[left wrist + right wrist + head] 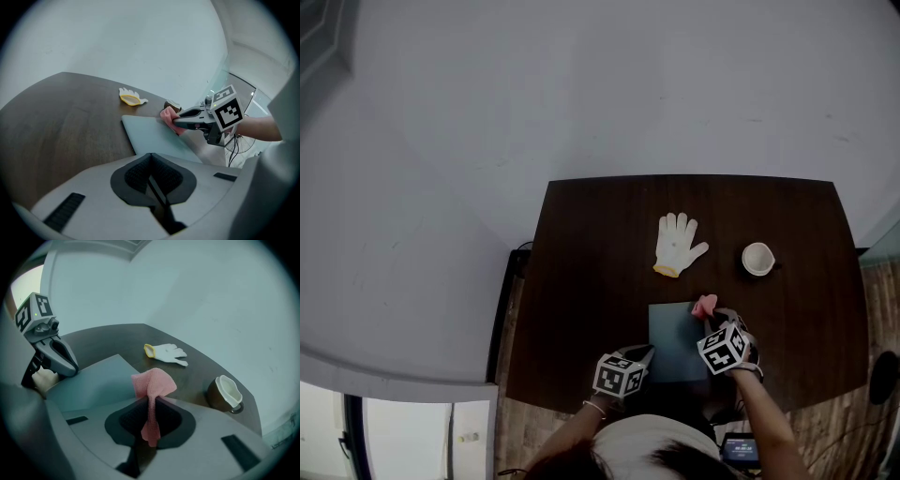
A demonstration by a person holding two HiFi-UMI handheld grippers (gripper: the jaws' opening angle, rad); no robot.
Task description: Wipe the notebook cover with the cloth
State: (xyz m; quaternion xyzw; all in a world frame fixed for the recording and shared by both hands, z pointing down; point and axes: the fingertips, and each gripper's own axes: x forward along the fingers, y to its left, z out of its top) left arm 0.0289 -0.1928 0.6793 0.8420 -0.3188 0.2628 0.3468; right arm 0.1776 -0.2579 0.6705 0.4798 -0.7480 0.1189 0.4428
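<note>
1. A dark wooden table (581,281) fills the lower middle of the head view, with pale floor all round it.
2. Low and left of centre, at the table's near edge, the left gripper (645,354) has its jaws pressed together with nothing between them. Its tip lies at the left edge of the notebook; I cannot tell whether it bears down on the cover.
3. The notebook (675,342) is a grey-blue slab lying flat and shut on the near part of the table, between the two grippers, just ahead of the person.
4. Further back, above the notebook in the frame and well apart from it, a white work glove (677,244) with a yellow cuff lies flat, fingers pointing away from the person.
5. At the notebook's far right corner sits the pink cloth (704,305). It is bunched, and its free end spreads over that corner of the cover.
6. The right gripper (151,401) has its jaws clamped on the cloth: a strip of it runs down between them and a fold fans out past the tips.
7. Right of everything, a brown cup (758,259) with a white inside stands upright on the table, near the glove's level and clear of the notebook.
</note>
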